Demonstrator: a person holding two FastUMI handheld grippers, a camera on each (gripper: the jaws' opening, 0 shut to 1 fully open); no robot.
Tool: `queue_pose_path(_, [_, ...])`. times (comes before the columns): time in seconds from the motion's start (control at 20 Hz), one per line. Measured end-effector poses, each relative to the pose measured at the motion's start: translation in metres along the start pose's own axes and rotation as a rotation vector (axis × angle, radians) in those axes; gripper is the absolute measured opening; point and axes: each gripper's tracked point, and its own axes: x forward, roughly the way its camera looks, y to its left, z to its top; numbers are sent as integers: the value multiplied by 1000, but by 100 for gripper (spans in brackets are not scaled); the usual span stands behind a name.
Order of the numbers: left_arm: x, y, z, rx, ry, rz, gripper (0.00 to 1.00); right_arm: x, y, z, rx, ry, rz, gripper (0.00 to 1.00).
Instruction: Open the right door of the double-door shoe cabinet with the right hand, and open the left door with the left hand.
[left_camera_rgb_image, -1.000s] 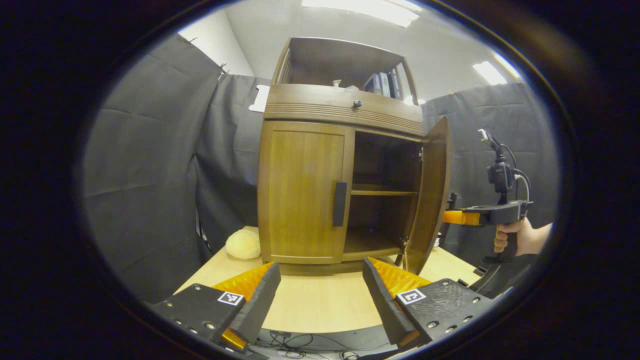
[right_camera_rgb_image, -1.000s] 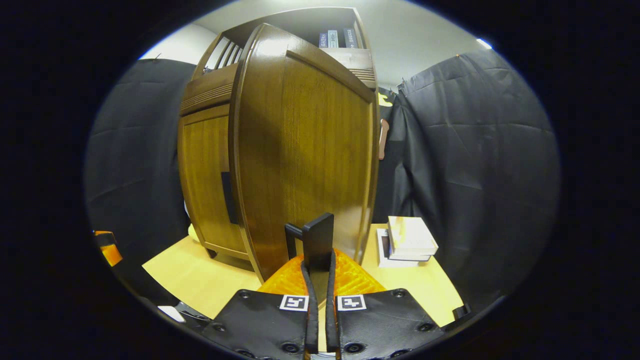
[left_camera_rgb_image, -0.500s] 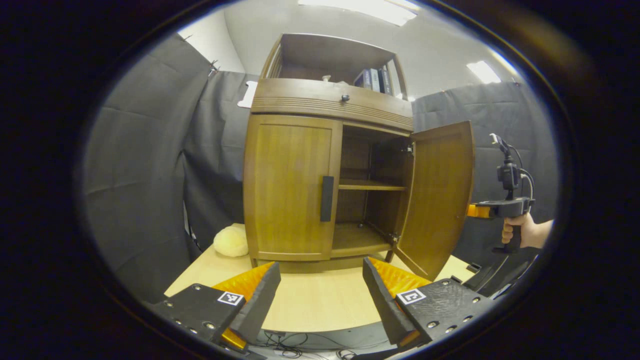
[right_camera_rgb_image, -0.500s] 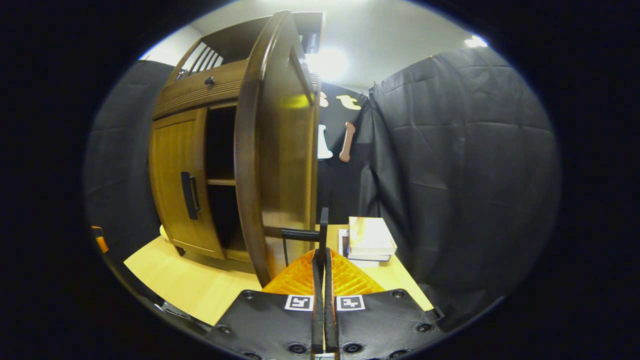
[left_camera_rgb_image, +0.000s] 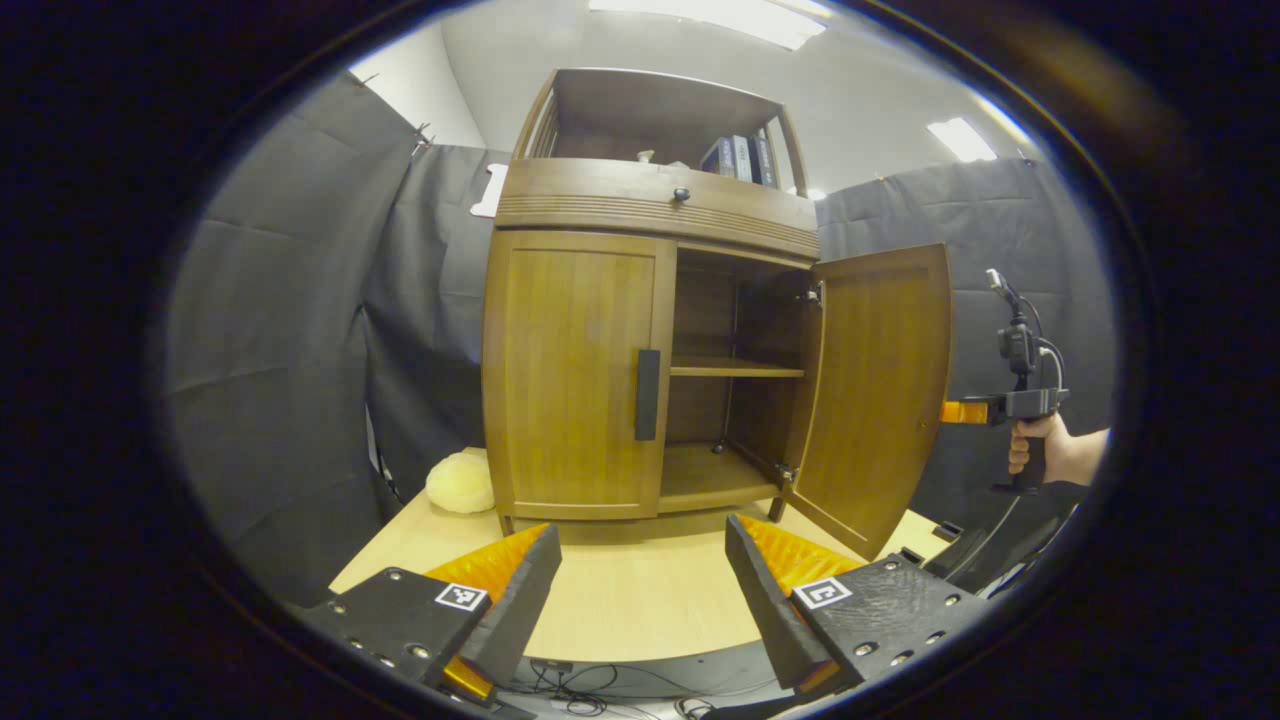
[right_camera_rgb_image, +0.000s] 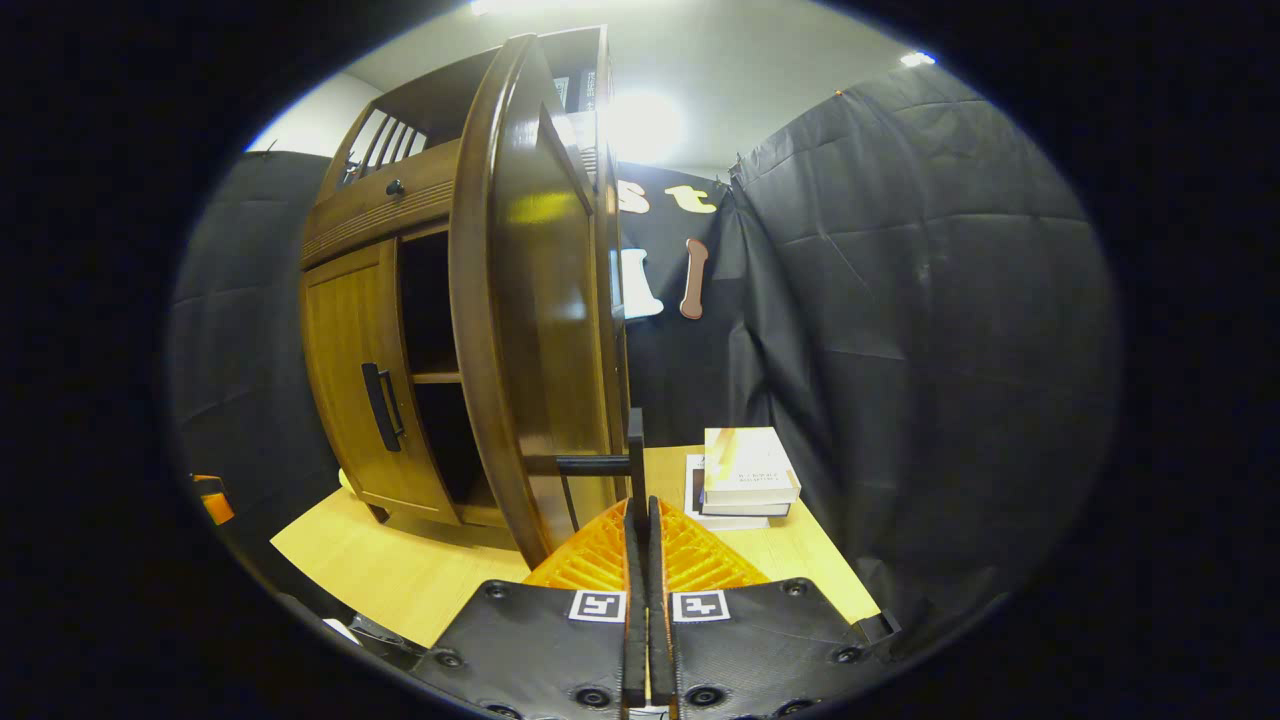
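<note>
R claw (right_camera_rgb_image: 640, 505) on R door handle (right_camera_rgb_image: 634, 455)

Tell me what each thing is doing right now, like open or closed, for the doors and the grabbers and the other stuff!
Right door: swung wide open.
Right door's handle: pinched by the right gripper.
Left door: closed, handle untouched.
Drawer: closed.
Cabinet's inside shelf: bare.
Right gripper: shut on the handle.
Left gripper: open, holding nothing, back from the cabinet.
Books: stacked flat on the table.
</note>
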Motion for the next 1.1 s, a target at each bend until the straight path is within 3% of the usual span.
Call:
queue_pose_path(0.1, [0,-2,-2,1,5,8,95,-2,-2,0,15,0,-20,0])
queue_pose_path(0.2, [0,-3,-2,-10,6,13,95,-4,-4,-3,26,6,-33,10])
queue_pose_path(0.4, [1,-6,-8,-35,16,5,96,-7,-6,-6,8,18,-47,2])
queue_pose_path(0.5, [2,-8,-9,-33,18,-3,95,-11,-11,-10,5,26,-67,6])
queue_pose_path(1.1, [9,-12,-13,-4,22,-35,95,-52,-65,-10,61,16,-241,5])
